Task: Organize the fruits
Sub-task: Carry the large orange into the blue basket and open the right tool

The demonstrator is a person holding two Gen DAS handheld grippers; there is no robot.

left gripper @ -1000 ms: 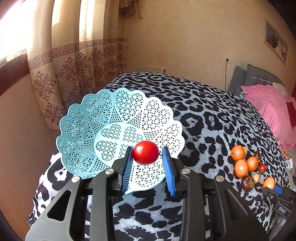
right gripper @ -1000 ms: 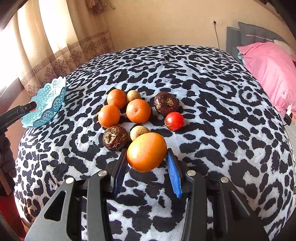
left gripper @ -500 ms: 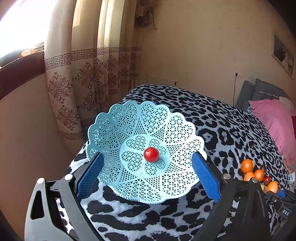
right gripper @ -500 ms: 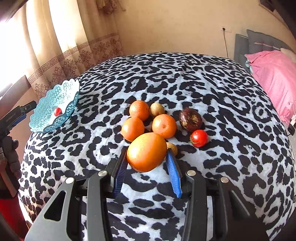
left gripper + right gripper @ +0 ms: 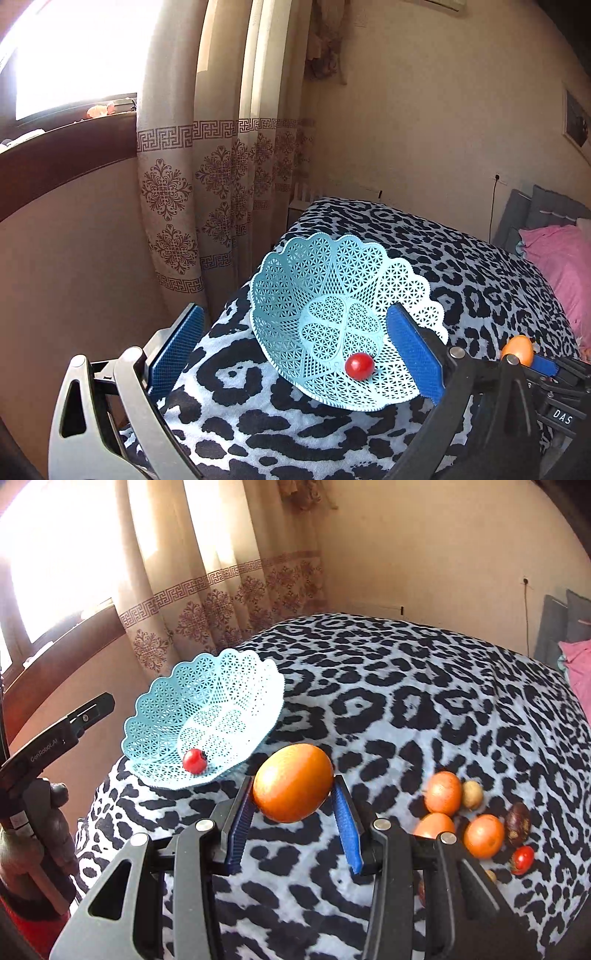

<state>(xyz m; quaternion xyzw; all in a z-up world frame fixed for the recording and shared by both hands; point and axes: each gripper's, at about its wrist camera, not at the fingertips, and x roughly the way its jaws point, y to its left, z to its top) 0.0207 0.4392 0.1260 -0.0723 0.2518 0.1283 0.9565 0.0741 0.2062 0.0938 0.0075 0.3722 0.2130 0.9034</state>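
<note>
An orange (image 5: 293,782) sits pinched in the right claw (image 5: 293,808), above the bed (image 5: 406,686) beside the blue basket (image 5: 166,705). 1 tomato (image 5: 359,365) lies inside it. The left claw (image 5: 295,350) is spread wide, empty.

A pale blue lattice basket (image 5: 325,280), red tomato (image 5: 359,365), orange fruit (image 5: 293,782), black-and-white leopard-print blanket (image 5: 424,701)

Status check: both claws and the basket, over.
Left claw open, empty. Right claw shut on orange, beside basket. One tomato in basket. Path clear.
</note>
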